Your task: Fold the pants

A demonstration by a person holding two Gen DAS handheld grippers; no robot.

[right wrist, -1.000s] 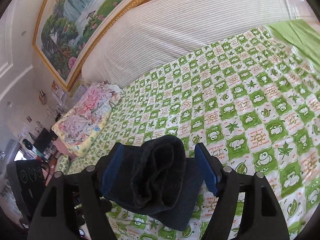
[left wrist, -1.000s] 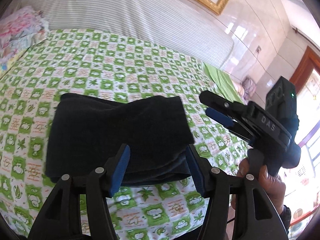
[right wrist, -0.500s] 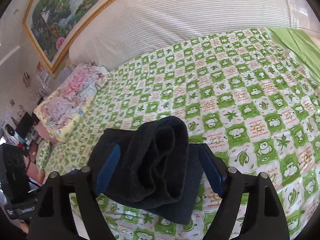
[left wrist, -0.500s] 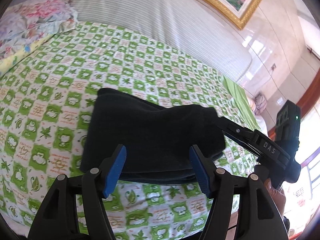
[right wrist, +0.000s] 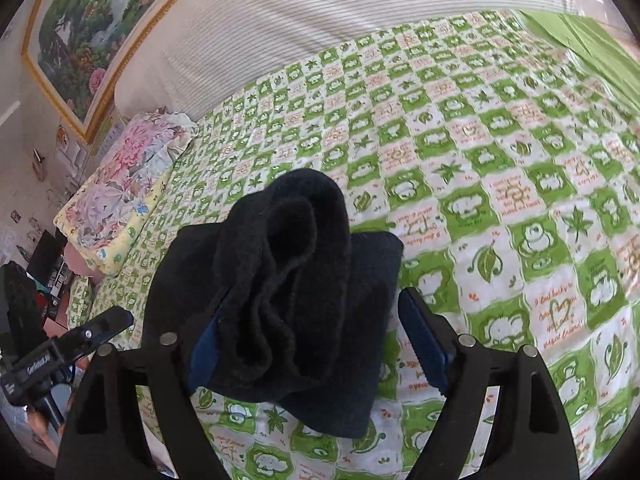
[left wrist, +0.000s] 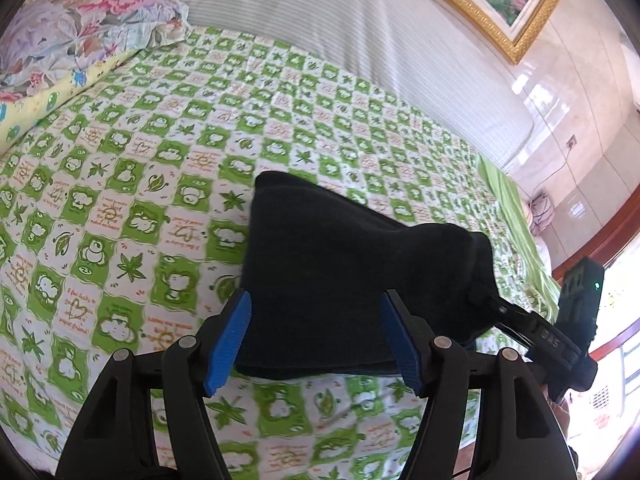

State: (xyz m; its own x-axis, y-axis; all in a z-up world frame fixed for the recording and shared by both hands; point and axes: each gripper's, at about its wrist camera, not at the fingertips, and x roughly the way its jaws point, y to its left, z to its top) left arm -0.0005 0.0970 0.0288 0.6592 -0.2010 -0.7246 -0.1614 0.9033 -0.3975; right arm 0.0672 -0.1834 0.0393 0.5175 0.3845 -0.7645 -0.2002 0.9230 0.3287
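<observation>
Near the bed's (left wrist: 120, 184) front edge, folded pants (left wrist: 344, 272) are straddled by spread left claw (left wrist: 316, 340) and right claw (right wrist: 320, 344); the raised bunched end could be toppled.

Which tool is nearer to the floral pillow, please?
Left. The left tool is on the side of the black pants toward the floral pillow; the right tool is at their opposite end, farther away.

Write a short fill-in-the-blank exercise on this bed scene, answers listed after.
1. The folded pants are ____ in colour.
2. The pants lie on a sheet checked in white and ____.
3. The pads of the left gripper are ____.
4. A ____ pillow sits near the headboard.

Answers: black; green; blue; floral
</observation>
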